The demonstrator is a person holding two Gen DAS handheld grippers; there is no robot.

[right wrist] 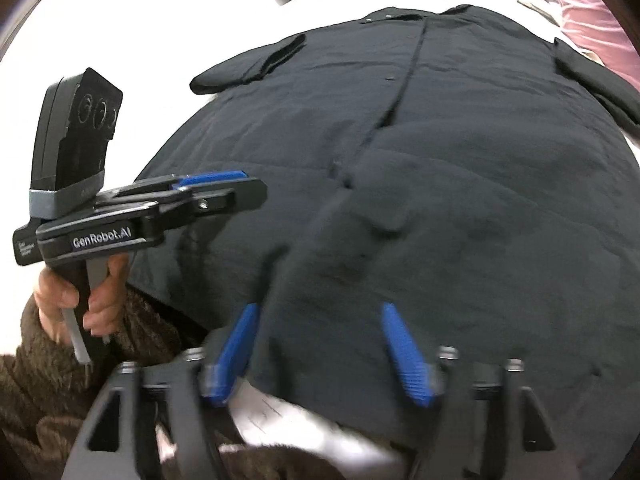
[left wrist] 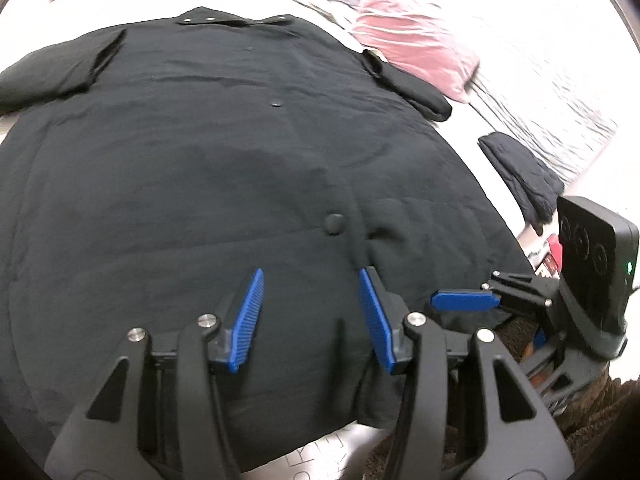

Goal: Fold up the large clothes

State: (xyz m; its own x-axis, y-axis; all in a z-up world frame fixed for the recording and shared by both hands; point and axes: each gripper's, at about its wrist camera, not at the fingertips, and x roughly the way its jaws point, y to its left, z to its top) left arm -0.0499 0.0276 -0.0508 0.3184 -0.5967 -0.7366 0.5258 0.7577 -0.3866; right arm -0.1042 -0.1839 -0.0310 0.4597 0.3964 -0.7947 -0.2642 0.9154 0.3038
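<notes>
A large black coat [left wrist: 200, 152] lies spread flat on a white bed [left wrist: 80, 4], front up, collar at the far end, sleeves out to both sides. It fills the right wrist view too [right wrist: 460, 140]. My left gripper [left wrist: 312, 280] is open and empty, just above the coat's near hem by the front placket. My right gripper [right wrist: 318, 312] is open and empty over the hem as well. The right gripper also shows at the right of the left wrist view [left wrist: 464, 301]; the left gripper shows at the left of the right wrist view [right wrist: 224, 184], jaws seen edge-on.
A pink pillow [left wrist: 412, 40] lies at the far right by the coat's sleeve. A small folded dark garment [left wrist: 520, 176] lies on the bed's right side. A striped cover [left wrist: 560, 92] lies beyond it. White printed fabric [right wrist: 300, 428] shows under the near hem.
</notes>
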